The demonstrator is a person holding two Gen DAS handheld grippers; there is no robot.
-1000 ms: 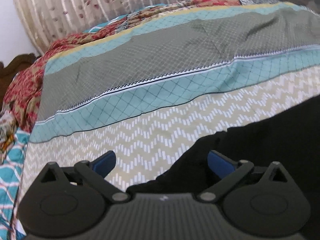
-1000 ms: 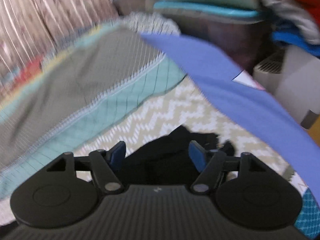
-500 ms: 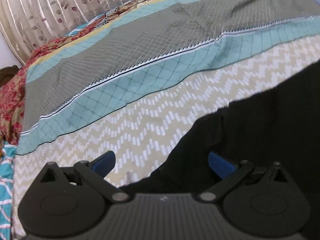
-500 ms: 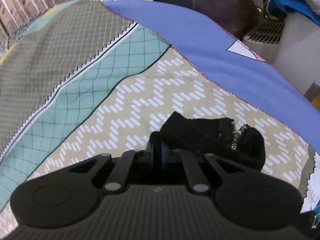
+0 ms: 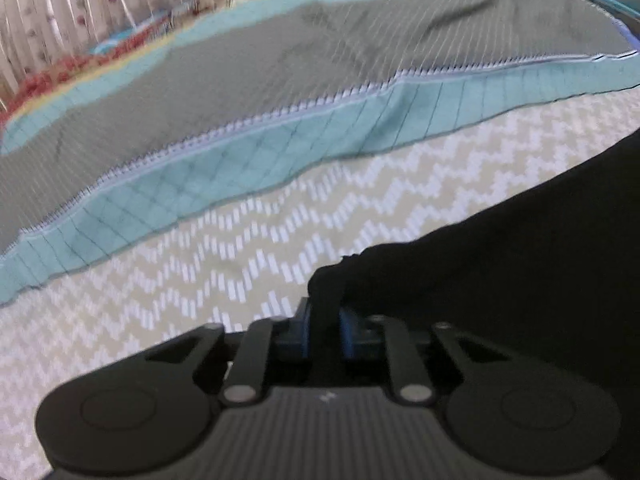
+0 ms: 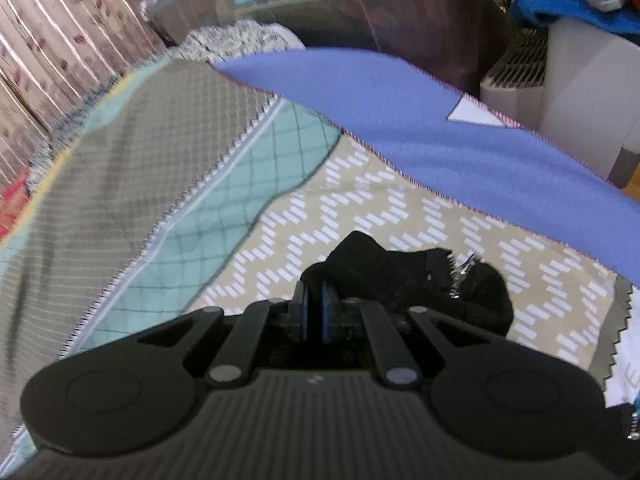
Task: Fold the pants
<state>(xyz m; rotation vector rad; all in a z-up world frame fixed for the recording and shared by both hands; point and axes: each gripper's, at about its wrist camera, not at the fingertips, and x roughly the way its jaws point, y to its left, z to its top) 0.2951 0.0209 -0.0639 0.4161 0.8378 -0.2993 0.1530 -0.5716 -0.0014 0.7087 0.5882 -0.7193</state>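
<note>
The black pants (image 5: 520, 280) lie on the bed's patterned bedspread (image 5: 200, 260), on its zigzag band. The left gripper (image 5: 325, 320) has just closed and is clamped on a pinch of their edge; the right gripper (image 6: 314, 312) is clamped on a bunched end. Only the right view shows the zipper (image 6: 456, 268), a blue sheet (image 6: 400, 120) and storage bins (image 6: 400, 12) beyond; only the left shows the cloth spreading rightward.

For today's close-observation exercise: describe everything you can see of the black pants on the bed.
The pants are black, soft and matte, lying rumpled on the zigzag bedspread. A metal zipper stands open at the bunched end. The left gripper pinches one edge, the right gripper another, lifting small peaks.
</note>
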